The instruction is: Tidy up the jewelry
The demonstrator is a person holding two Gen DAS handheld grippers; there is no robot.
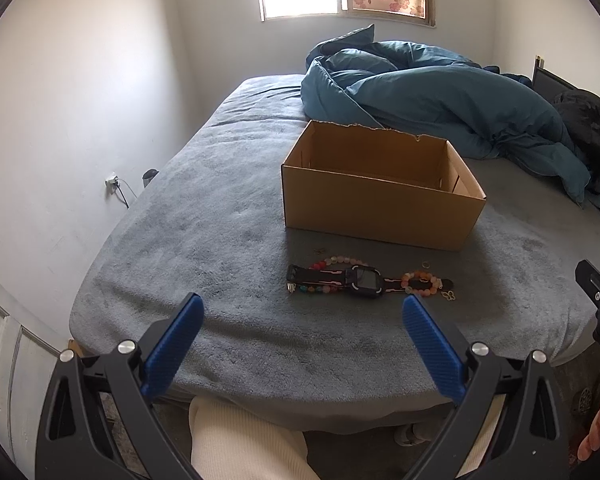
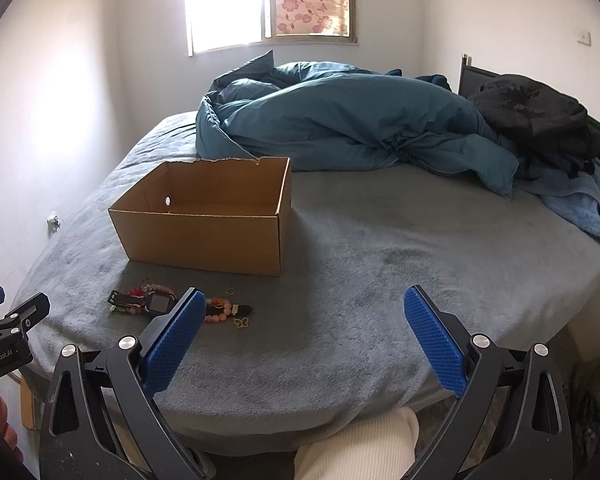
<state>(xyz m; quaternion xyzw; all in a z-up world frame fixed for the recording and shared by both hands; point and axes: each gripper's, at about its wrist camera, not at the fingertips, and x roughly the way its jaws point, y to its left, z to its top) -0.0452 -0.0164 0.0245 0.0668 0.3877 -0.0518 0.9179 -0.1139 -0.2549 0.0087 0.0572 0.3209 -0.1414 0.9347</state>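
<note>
An open cardboard box point(image 1: 380, 208) point(image 2: 204, 236) stands on the grey bed, and what I see of its inside is bare. In front of it lies a black and pink watch point(image 1: 362, 280) point(image 2: 158, 304) across two beaded bracelets point(image 1: 420, 283) point(image 2: 218, 310). A small gold ring point(image 1: 425, 265) point(image 2: 231, 291) and a butterfly charm point(image 1: 449, 295) point(image 2: 242, 323) lie beside them. My left gripper point(image 1: 304, 304) hovers open just short of the watch. My right gripper point(image 2: 305, 298) is open over bare blanket, to the right of the jewelry.
A rumpled teal duvet point(image 1: 440, 96) point(image 2: 340, 124) fills the back of the bed point(image 1: 204, 216) point(image 2: 400, 248), with dark clothes point(image 2: 536, 112) at the right. A wall stands at the left. A leg in cream trousers point(image 1: 244, 440) is below the bed's front edge.
</note>
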